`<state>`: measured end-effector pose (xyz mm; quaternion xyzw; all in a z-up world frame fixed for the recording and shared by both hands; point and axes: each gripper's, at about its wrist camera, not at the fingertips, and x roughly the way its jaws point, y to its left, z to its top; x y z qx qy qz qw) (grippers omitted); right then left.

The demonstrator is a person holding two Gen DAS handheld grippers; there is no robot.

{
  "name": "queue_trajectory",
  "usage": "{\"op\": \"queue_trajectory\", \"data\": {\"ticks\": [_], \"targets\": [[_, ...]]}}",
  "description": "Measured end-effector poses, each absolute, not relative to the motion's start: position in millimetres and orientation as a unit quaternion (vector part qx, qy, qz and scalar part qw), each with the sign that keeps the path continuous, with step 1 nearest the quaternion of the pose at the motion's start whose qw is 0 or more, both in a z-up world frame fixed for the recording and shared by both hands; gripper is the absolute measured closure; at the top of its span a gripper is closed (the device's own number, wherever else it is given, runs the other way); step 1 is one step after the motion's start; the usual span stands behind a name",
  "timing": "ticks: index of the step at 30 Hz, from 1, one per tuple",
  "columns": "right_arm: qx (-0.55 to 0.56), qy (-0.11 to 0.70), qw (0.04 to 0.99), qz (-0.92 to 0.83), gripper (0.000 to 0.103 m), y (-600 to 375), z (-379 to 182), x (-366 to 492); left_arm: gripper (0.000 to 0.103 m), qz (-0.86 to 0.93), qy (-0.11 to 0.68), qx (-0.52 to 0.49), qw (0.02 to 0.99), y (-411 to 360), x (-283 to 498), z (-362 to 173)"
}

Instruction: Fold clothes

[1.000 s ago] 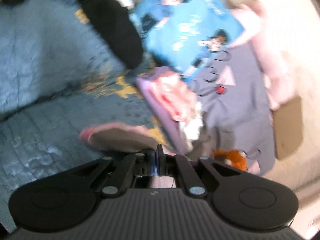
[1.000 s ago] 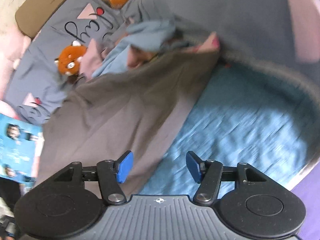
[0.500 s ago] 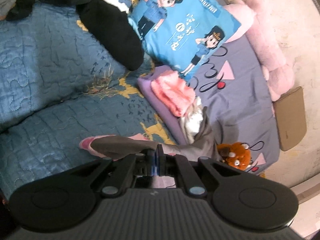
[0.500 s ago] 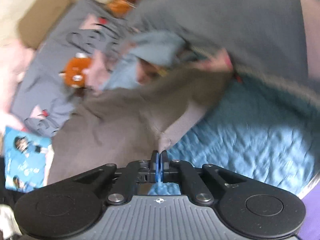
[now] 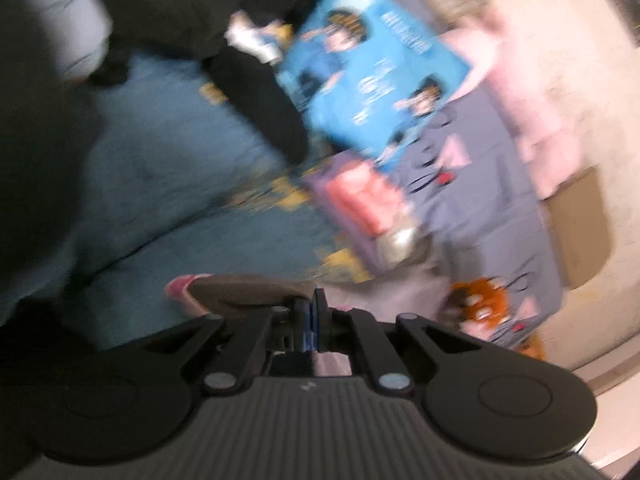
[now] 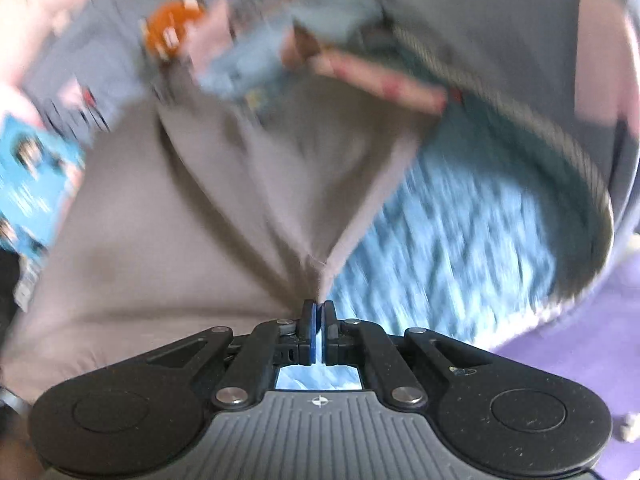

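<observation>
The grey-brown garment (image 6: 208, 200) is lying spread over the blue quilted bedspread (image 6: 460, 248), and both pairs of tongs are gripping it. The right tongs (image 6: 318, 312) are pinching a corner of its hem, with the pads pressed tight on the cloth, so that the fabric is fanning away from them in taut folds. The left tongs (image 5: 314, 312) are clamped just as narrowly on another edge of the same garment (image 5: 248, 286), where a pink lining or cuff (image 5: 180, 286) is peeking out.

The cloth is looking thin, soft and light; it is draping and creasing freely, so it will probably sag wherever it is not held and is best taken by corners or seams, as now. A slipping hem seems the main risk if it is tugged hard.

Both tools are pointing downward at the bed, the right one more steeply. Both views are blurring. Beyond the garment, a blue cartoon pillow (image 5: 372, 64), an orange plush toy (image 5: 480, 300) and a pink folded stack (image 5: 360, 200) are sitting toward the head of the bed.
</observation>
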<state>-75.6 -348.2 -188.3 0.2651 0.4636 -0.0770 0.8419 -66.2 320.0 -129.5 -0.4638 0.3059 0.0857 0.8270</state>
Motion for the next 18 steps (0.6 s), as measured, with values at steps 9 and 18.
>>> {"op": "queue_trajectory", "data": {"ticks": [9,18], "targets": [[0.211,0.452,0.851,-0.166,0.088,-380.1,-166.6,-81.2,0.100,0.182,0.347,-0.372,0.842,327.7,-74.1,-116.0],[0.074,0.313,0.945,-0.061,0.062,-337.1,-90.2,22.4,0.075,0.195,0.287,-0.288,0.893,325.0,-55.0,-44.6]]}}
